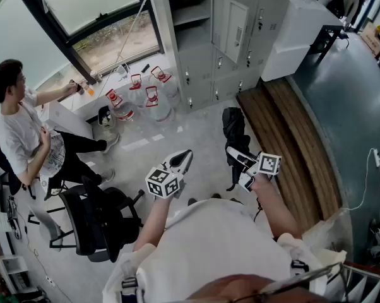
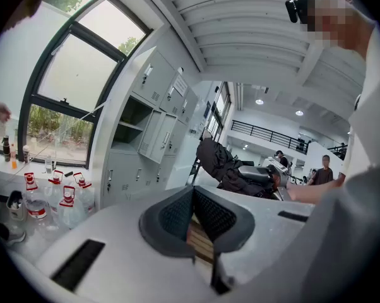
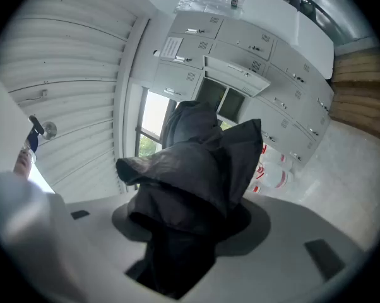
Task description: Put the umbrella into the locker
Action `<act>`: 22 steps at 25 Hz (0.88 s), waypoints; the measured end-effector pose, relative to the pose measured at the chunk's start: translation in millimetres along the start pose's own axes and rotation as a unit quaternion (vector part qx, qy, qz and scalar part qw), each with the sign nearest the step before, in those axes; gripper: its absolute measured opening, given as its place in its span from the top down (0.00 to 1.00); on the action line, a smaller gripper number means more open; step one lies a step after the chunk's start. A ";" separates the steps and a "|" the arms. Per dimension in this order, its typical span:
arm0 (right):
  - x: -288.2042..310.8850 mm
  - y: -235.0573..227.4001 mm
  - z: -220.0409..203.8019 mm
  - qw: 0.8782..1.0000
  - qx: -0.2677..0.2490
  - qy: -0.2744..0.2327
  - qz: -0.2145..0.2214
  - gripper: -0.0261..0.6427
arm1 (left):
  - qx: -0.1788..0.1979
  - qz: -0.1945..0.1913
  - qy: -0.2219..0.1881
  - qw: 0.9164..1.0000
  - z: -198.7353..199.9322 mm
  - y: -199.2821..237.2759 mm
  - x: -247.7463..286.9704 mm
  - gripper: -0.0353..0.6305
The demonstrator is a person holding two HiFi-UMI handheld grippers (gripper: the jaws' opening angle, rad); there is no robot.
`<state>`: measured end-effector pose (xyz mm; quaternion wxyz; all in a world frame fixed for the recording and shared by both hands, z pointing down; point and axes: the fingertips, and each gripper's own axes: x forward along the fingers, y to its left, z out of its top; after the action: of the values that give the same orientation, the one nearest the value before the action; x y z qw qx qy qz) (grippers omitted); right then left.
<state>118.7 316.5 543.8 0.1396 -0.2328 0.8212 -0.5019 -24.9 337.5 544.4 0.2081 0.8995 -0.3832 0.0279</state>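
Note:
A black folded umbrella (image 1: 234, 129) stands up from my right gripper (image 1: 242, 163), which is shut on its lower part at waist height. In the right gripper view the umbrella's cloth (image 3: 196, 175) bunches over the jaws and hides them. My left gripper (image 1: 181, 162) hangs to the left of it, shut and holding nothing; its pads (image 2: 177, 214) meet at the tips. From the left gripper view the umbrella (image 2: 218, 163) shows ahead to the right. The grey lockers (image 1: 225, 49) stand ahead, with one upper compartment (image 1: 192, 11) open and its door (image 1: 231, 21) swung out.
Several water jugs (image 1: 146, 96) sit on the floor by the lockers' left end. A seated person (image 1: 26, 131) is at the left by the window sill, and a black office chair (image 1: 95, 213) is near my left side. A wooden bench (image 1: 291, 137) runs along the right.

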 end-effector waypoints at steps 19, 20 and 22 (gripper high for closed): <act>-4.0 -8.4 3.9 1.000 0.006 0.013 0.009 0.59 | -0.008 0.011 0.008 1.000 -11.4 -1.5 8.1 0.94; -5.3 -9.7 5.7 1.000 0.006 0.014 0.009 0.59 | -0.008 0.012 0.009 1.000 -10.7 -2.2 10.7 0.94; -8.7 -14.4 9.2 1.000 0.010 0.015 0.007 0.59 | -0.008 0.014 0.009 1.000 -9.4 -3.8 16.1 0.94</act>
<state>133.8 308.5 552.4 0.1330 -0.2180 0.8199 -0.5124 -9.9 332.6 555.0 0.2179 0.8922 -0.3940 0.0357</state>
